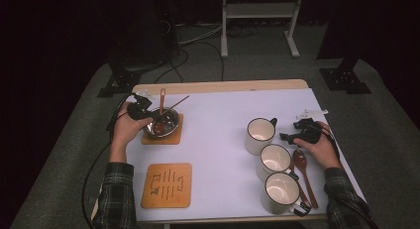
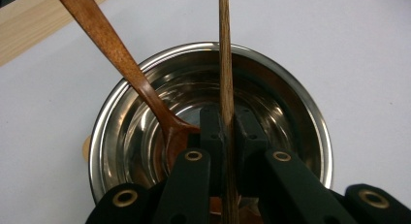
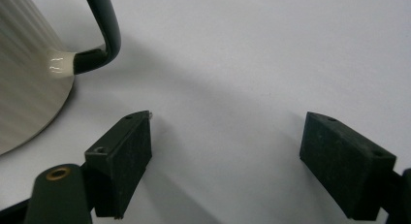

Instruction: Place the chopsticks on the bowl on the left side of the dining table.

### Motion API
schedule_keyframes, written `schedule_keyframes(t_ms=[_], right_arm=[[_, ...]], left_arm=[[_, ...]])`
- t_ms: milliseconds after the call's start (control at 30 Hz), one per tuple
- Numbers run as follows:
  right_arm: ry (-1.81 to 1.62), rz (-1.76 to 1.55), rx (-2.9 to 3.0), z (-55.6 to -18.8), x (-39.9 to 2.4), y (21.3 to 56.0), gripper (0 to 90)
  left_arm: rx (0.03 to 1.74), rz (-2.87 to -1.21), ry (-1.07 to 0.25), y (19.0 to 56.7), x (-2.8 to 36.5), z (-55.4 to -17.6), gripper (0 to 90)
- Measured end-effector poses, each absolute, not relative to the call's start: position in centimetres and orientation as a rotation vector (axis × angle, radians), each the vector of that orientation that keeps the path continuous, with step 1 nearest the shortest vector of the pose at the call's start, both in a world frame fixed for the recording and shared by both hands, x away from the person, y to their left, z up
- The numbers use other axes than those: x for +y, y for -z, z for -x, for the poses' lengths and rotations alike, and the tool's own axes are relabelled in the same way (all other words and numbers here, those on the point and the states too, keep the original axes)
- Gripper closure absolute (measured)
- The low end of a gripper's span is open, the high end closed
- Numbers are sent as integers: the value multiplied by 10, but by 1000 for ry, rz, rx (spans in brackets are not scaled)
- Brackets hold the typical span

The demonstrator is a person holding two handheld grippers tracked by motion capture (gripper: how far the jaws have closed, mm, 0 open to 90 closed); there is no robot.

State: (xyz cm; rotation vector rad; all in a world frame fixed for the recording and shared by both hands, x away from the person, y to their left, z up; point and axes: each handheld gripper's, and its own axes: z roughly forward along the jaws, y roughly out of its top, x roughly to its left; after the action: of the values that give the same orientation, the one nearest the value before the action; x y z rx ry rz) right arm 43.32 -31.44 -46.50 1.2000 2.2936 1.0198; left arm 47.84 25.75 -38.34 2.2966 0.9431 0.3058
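Observation:
A steel bowl (image 1: 168,124) (image 2: 291,103) sits on a wooden coaster (image 1: 173,138) at the table's left. Inside it leans a reddish wooden spoon (image 1: 162,99) (image 2: 116,59), its handle pointing up and away. My left gripper (image 1: 150,117) (image 2: 225,121) hangs over the bowl, shut on a thin dark wooden stick (image 1: 179,102) (image 2: 224,49) that runs out past the far rim. My right gripper (image 1: 291,132) (image 3: 228,132) rests low over the white table cover, open with nothing between its fingers. It lies just right of a cream mug (image 1: 260,135) (image 3: 24,83) with a dark handle (image 3: 104,35).
Two more cream mugs (image 1: 275,159) (image 1: 281,192) stand in a row toward the front right, with another wooden spoon (image 1: 302,165) lying beside them. A second wooden coaster (image 1: 167,185) lies front left. The middle of the white cover (image 1: 218,140) is bare.

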Motion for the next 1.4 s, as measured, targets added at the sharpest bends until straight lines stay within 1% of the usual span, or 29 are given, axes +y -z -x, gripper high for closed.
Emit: schedule_keyframes(t_ms=[467,1400], right_arm=[[-1019,-1200,2294,-433,-314,465,173],[-1020,-1202,2294,-433,-314,465,173]], left_arm=[[982,-2308,-305,398,264,-488,844],[1000,-2310,-301,406,269,-491,841]])
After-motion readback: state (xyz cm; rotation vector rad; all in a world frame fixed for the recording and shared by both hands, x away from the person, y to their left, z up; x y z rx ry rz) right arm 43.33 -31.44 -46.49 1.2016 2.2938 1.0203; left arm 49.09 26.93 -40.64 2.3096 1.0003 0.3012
